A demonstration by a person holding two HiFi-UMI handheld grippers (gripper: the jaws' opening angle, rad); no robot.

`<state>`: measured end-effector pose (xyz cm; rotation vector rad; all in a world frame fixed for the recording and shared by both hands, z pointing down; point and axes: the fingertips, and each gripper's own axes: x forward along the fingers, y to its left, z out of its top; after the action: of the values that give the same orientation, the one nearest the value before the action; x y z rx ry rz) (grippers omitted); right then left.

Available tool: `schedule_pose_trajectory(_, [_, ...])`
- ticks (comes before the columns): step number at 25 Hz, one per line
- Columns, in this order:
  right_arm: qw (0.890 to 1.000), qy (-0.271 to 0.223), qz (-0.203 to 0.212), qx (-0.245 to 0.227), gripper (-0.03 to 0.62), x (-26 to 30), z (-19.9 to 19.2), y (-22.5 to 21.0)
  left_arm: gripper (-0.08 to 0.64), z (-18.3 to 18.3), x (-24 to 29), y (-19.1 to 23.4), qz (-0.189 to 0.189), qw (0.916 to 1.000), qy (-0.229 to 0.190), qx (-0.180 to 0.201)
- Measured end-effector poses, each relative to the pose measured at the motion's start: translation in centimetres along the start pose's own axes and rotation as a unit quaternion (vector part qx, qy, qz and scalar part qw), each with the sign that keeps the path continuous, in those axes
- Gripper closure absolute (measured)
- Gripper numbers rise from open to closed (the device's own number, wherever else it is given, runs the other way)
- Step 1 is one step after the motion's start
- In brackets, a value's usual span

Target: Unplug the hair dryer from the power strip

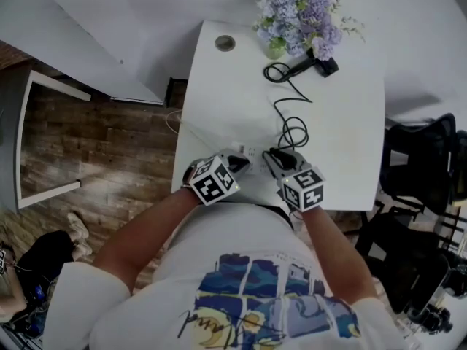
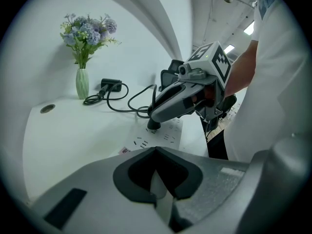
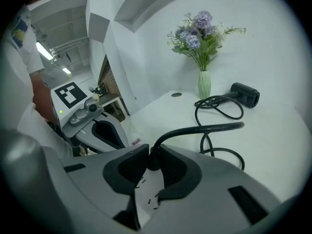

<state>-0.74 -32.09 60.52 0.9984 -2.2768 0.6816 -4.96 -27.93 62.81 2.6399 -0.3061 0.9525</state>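
Two states we note: R gripper (image 3: pixel 153 153) pinches the round black plug (image 3: pixel 152 162) w/ its glossy cord (image 3: pixel 204 128); L gripper (image 2: pixel 156 150) tips closed above the flat white power strip (image 2: pixel 163 139).

A slim pale-green vase (image 2: pixel 82 83) of lilac and blue flowers (image 1: pixel 300 13) stands at the white tabletop's (image 1: pixel 350 159) far edge, toward the right corner. A round grommet (image 1: pixel 225 43) sits near the far left corner. A black chair (image 1: pixel 419 152) stands beyond the right edge. Wooden floor (image 1: pixel 87 144) with light shoes (image 1: pixel 77 226) lies beyond the left edge.
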Motion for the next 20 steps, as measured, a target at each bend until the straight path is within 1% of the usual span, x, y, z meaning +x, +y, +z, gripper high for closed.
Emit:
schedule_pose_trajectory(3, [1.0,0.0,-0.005,-0.009,0.531,-0.2,-0.1,0.3,0.558,-0.1,0.0,-0.1,0.004,0.9999,0.004,0.015])
schedule_pose_trajectory(8, [1.0,-0.007,-0.015,-0.024,0.535,-0.4,0.2,0.3,0.558,-0.1,0.0,0.0,0.001,1.0,0.004,0.001])
schedule_pose_trajectory(15, [0.999,0.0,-0.025,-0.041,0.538,-1.0,-0.2,0.8,0.558,0.0,0.1,0.0,0.004,1.0,0.003,0.001])
schedule_pose_trajectory(17, [0.999,-0.017,-0.028,-0.036,0.538,-1.6,0.5,0.9,0.558,0.1,0.2,0.0,0.004,1.0,0.001,0.002])
schedule_pose_trajectory(20, [0.998,-0.05,-0.032,-0.033,0.537,-2.6,3.1,0.7,0.558,-0.1,0.1,0.0,0.001,1.0,0.003,0.0])
